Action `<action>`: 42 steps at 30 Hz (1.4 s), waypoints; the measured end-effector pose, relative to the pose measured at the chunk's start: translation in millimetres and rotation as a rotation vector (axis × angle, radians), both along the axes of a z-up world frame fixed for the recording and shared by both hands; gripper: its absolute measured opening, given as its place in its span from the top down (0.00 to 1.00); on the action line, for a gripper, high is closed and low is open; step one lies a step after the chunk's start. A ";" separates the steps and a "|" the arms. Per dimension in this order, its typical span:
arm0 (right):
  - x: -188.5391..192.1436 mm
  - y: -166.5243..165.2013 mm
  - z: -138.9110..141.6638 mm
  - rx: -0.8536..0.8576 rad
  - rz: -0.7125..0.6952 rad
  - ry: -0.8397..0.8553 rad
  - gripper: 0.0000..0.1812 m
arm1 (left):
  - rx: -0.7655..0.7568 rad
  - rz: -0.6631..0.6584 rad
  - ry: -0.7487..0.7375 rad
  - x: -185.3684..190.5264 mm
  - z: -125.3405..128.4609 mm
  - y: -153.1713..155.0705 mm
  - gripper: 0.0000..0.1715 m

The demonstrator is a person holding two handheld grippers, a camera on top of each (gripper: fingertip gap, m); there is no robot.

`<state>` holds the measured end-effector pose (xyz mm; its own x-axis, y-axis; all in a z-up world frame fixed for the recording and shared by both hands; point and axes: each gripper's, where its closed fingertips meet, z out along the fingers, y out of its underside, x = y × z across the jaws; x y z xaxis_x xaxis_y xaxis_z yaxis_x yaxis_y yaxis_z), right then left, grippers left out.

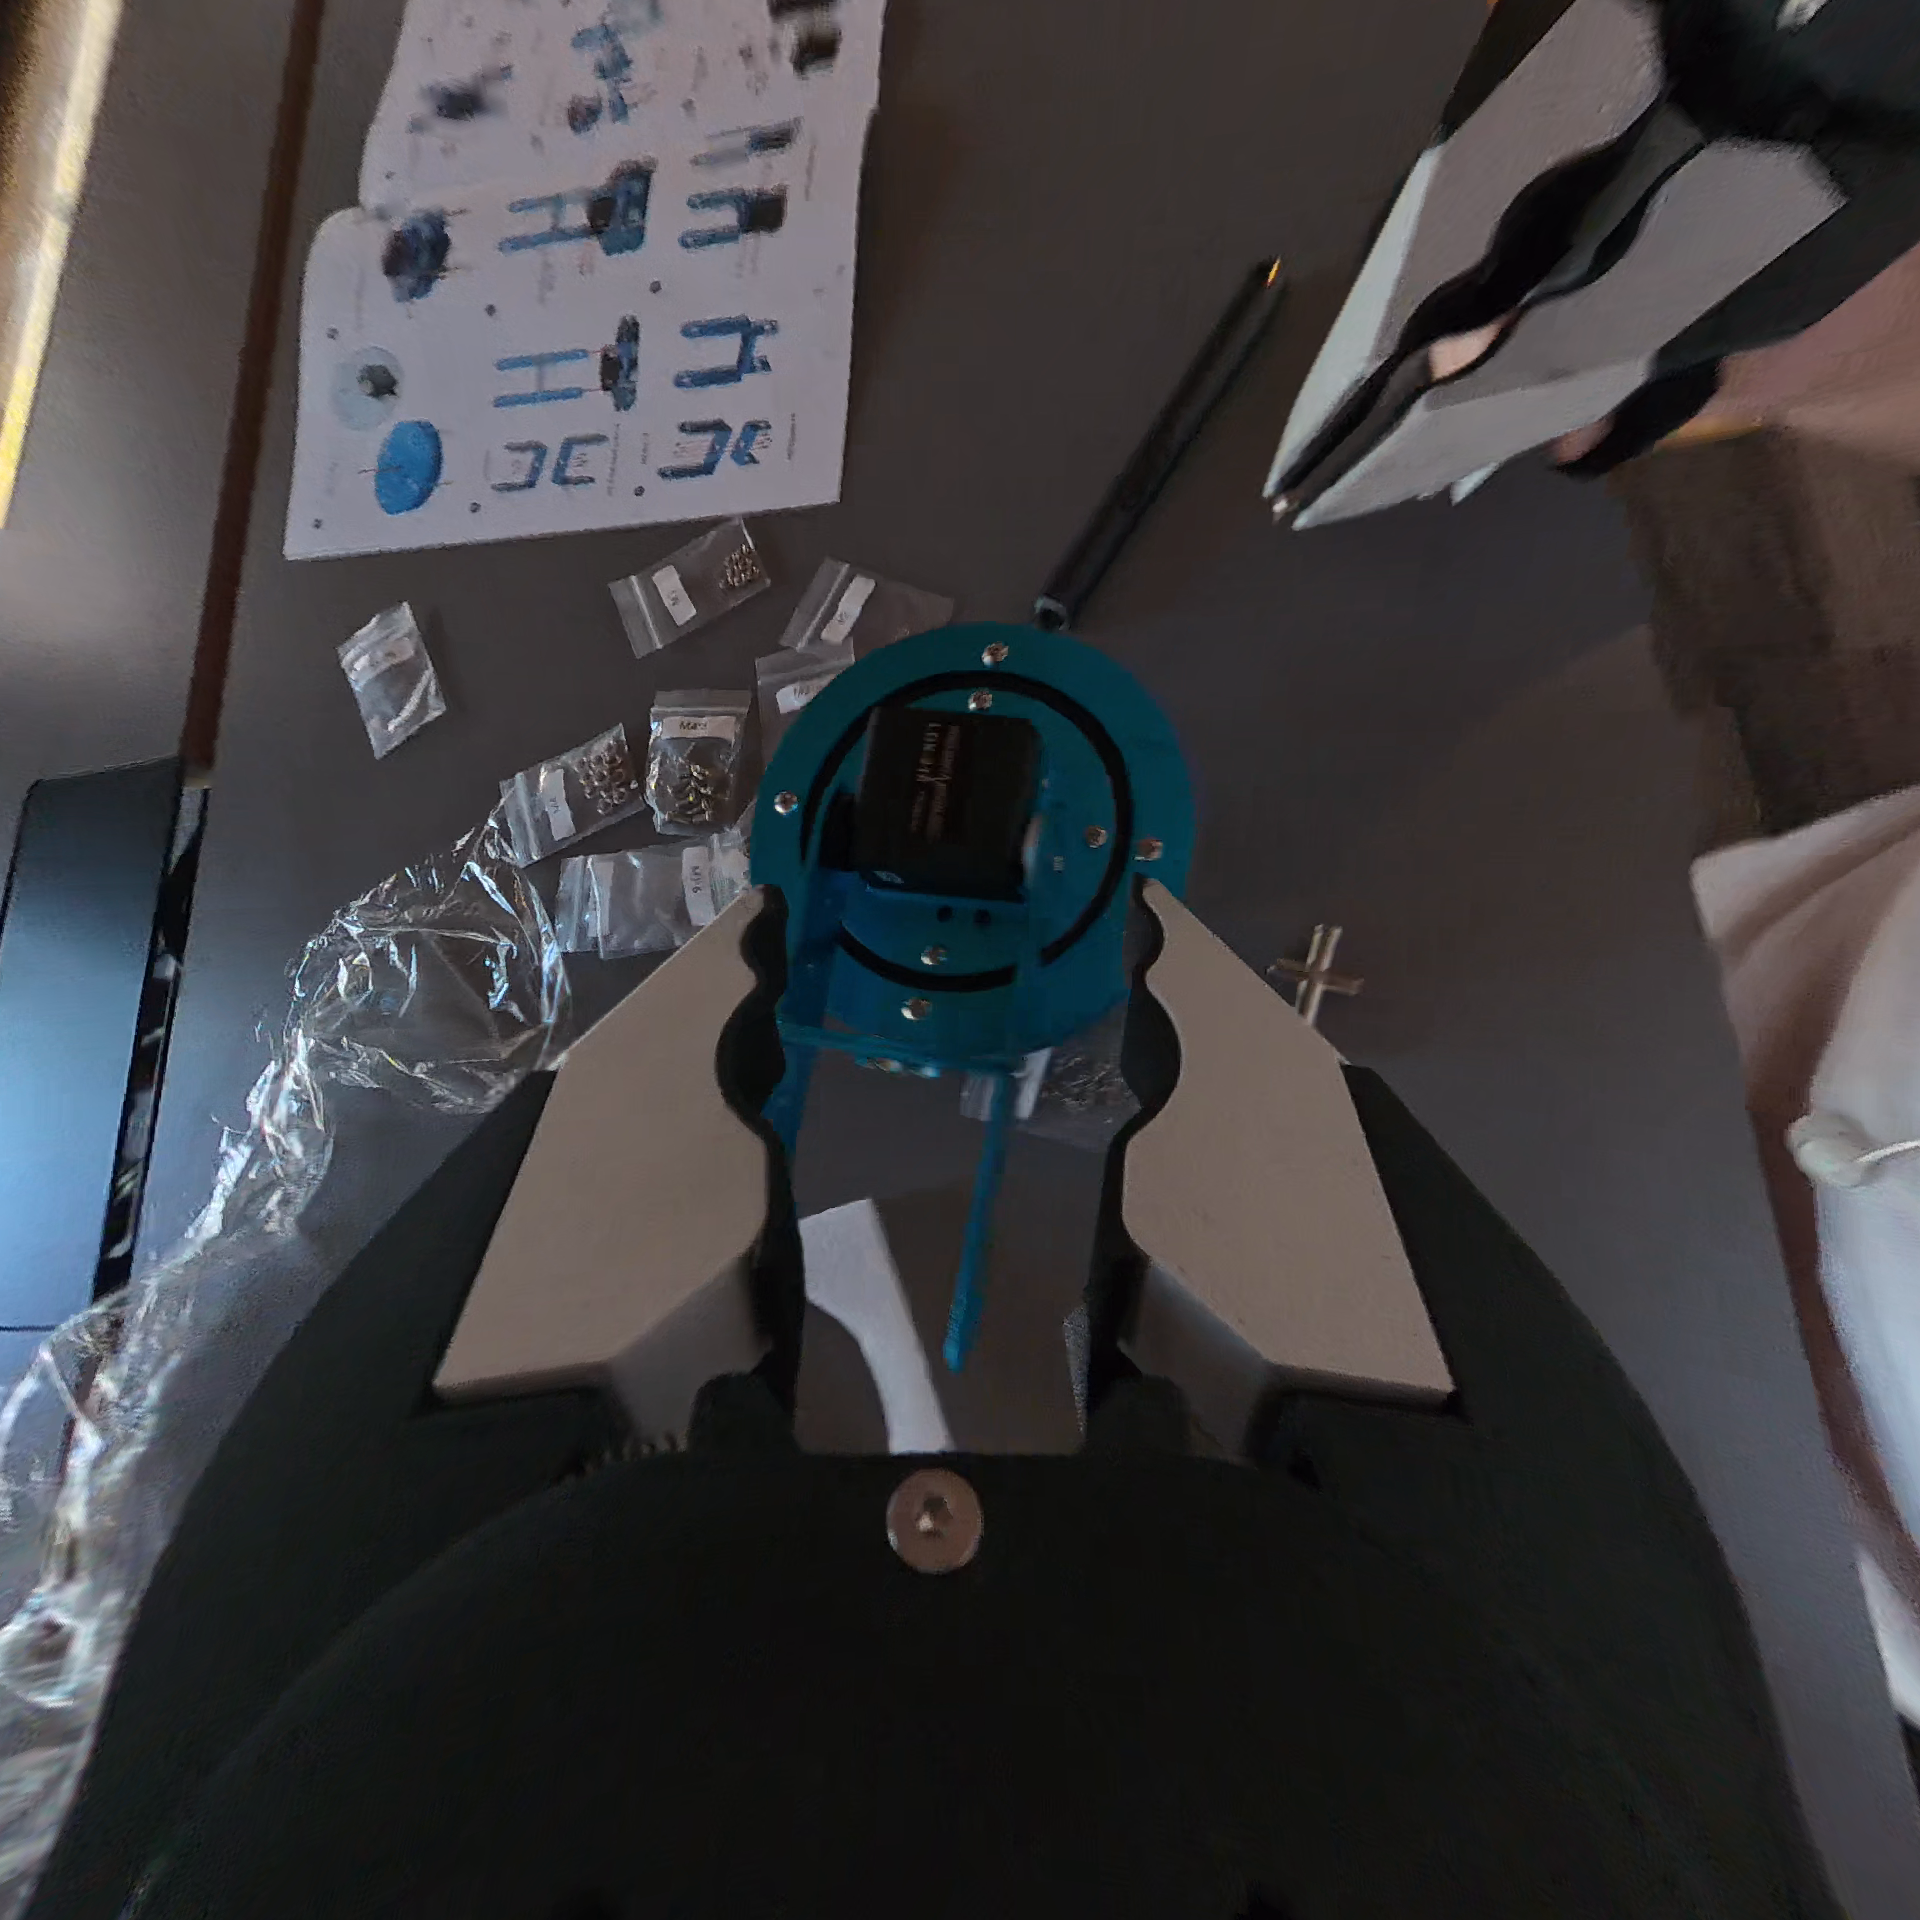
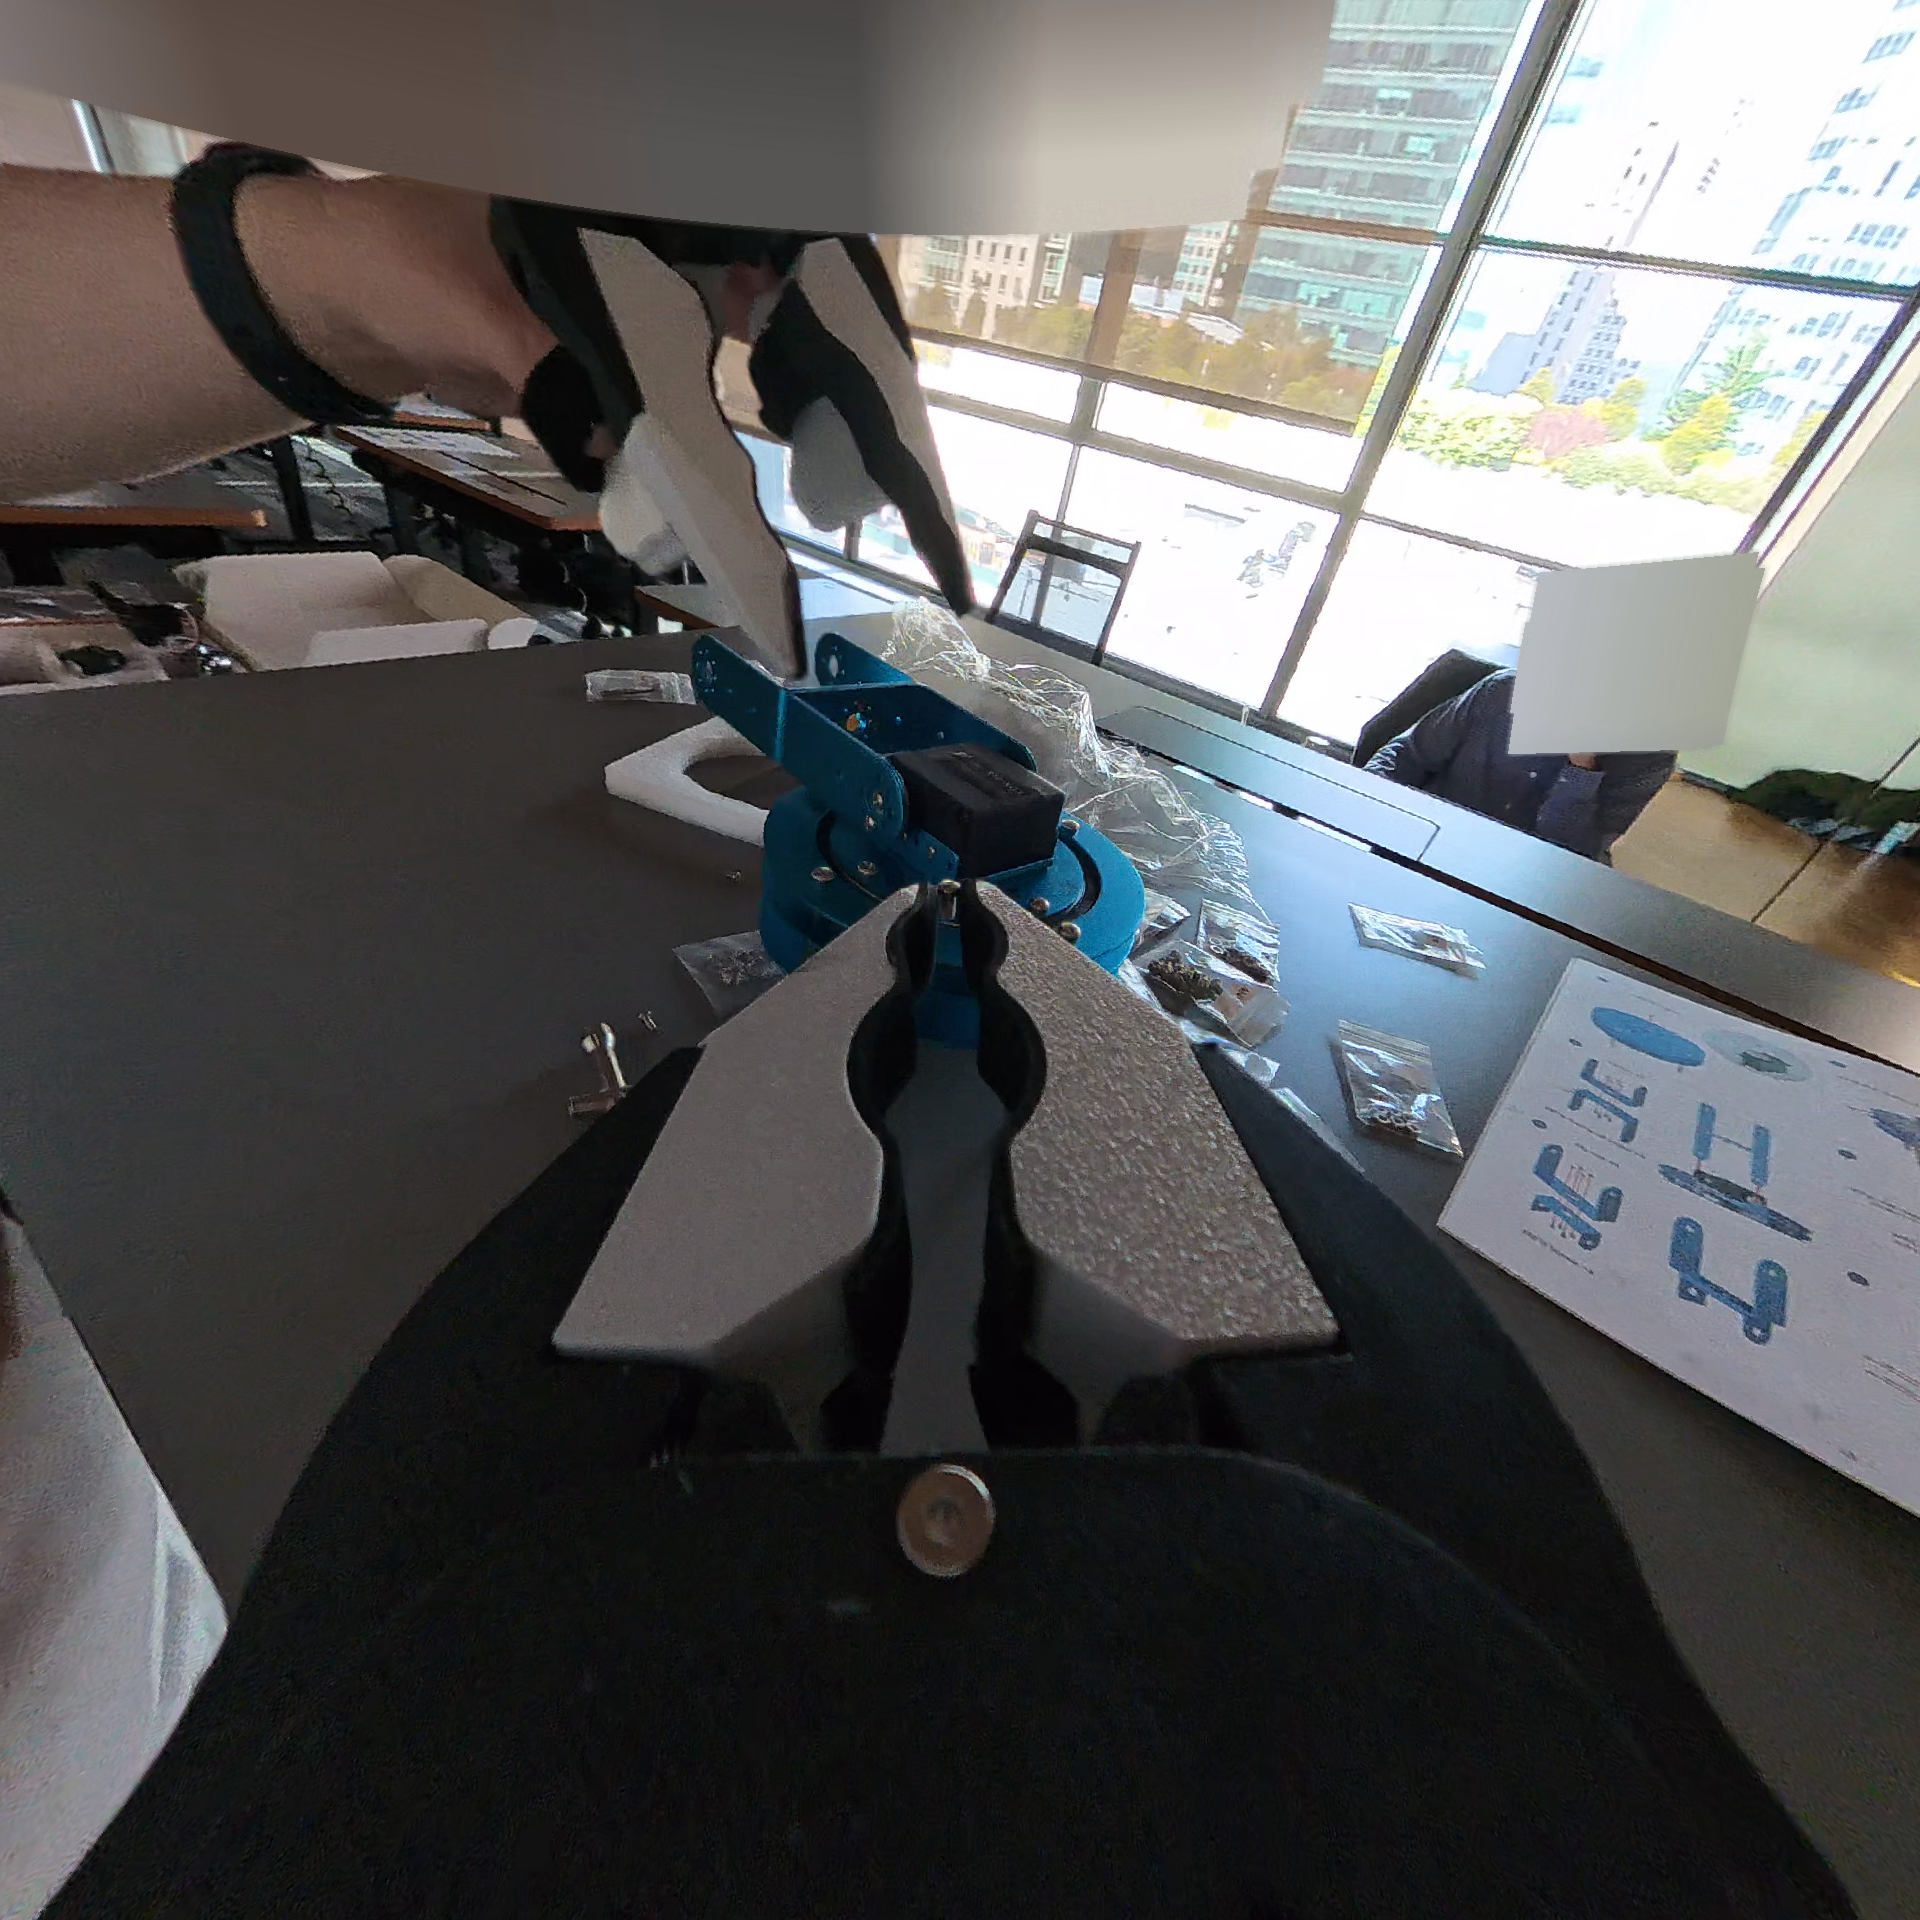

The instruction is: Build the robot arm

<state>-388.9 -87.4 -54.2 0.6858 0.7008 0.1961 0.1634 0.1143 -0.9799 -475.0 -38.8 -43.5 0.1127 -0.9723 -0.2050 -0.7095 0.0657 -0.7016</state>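
A blue round base carries a black servo block and a blue U-shaped bracket. It stands on the dark grey table. My left gripper is open and points down over it. Its fingers straddle the bracket, and the left finger is close to one bracket arm. In the right wrist view it hangs above the bracket. My right gripper is shut on a small silver screw just in front of the base. It also shows in the left wrist view, up to the right.
A printed assembly sheet and several small bags of hardware lie beyond the base. Crumpled clear wrap is at the left, with a black rod-like tool, a silver cross wrench and white foam nearby. A seated person is across the table. Spacing between my two grippers at the tips: around 11 centimeters.
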 end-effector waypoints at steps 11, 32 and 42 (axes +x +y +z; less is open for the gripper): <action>22.7 16.7 4.8 -0.022 0.056 -0.010 0.99 | 0.868 -0.046 0.023 -7.0 -55.1 -30.5 0.72; 7.7 12.2 17.7 0.047 0.209 -0.140 0.99 | 1.383 -0.048 0.104 18.0 -71.8 -10.3 0.79; 3.4 -0.2 18.8 0.051 0.187 -0.165 0.99 | 1.198 0.003 0.117 22.9 -59.4 -6.3 0.82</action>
